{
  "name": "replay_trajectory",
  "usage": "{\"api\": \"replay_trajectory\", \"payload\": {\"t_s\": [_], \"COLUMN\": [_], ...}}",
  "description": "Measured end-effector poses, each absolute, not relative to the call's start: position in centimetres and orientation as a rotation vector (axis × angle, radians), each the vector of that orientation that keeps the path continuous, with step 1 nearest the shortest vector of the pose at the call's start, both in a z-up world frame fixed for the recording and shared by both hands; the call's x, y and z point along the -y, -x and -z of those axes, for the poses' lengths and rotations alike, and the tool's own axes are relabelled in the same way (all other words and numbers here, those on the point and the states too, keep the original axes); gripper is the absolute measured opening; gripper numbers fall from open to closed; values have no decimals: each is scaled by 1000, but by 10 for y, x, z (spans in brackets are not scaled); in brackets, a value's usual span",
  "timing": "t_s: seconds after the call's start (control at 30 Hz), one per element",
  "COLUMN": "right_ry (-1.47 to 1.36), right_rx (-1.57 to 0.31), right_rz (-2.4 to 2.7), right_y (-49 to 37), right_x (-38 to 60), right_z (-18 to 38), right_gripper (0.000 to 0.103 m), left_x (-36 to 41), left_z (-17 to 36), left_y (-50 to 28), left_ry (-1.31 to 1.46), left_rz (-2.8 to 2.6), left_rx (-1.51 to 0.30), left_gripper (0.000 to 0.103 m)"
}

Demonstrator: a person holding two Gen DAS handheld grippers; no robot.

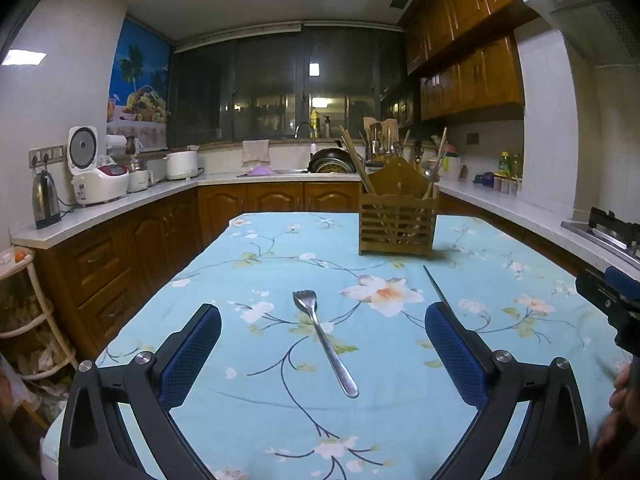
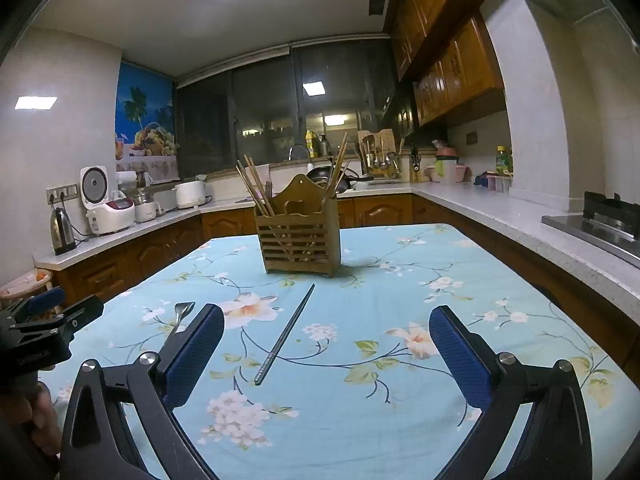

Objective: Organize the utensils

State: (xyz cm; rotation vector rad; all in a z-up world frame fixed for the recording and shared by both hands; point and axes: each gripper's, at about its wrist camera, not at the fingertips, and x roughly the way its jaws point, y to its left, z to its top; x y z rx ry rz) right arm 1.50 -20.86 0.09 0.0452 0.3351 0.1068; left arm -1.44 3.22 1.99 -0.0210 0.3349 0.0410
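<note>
- Fork [image 1: 325,341] lies flat on the floral tablecloth [image 1: 256,400], tines far, handle near, between the fingers of the left gripper [image 1: 322,346], untouched.
- Left gripper: held low and level over the cloth, fingers spread wide, holding nothing.
- Right gripper [image 2: 326,354]: same low pose, fingers spread wide; a dark chopstick [image 2: 285,336] lies slanted between them, nearer the left finger.
- Writing: a small white label on the left gripper's body, unreadable.
- Wooden utensil holder [image 2: 298,236] stands upright at the far end, holding chopsticks.
</note>
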Motion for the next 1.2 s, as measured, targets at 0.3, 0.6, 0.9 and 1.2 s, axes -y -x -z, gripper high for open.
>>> {"api": "replay_trajectory", "payload": {"t_s": [0.3, 0.6, 0.9, 1.2], "right_ry": [-48, -47, -46, -48], "right_rx": [-325, -310, -311, -307], "right_rz": [-115, -124, -131, -132], "right_y": [-15, -13, -15, -14], "right_x": [210, 210, 208, 208], "right_z": [-3, -6, -7, -7], "right_gripper": [103, 103, 103, 103], "left_x": [-33, -32, -30, -25], "left_z": [-21, -21, -21, -22], "left_y": [16, 18, 19, 18], "left_ry": [17, 11, 7, -2], "left_rz": [-43, -46, -48, -49], "left_rx": [-332, -326, -320, -322], "left_gripper": [102, 102, 102, 102]}}
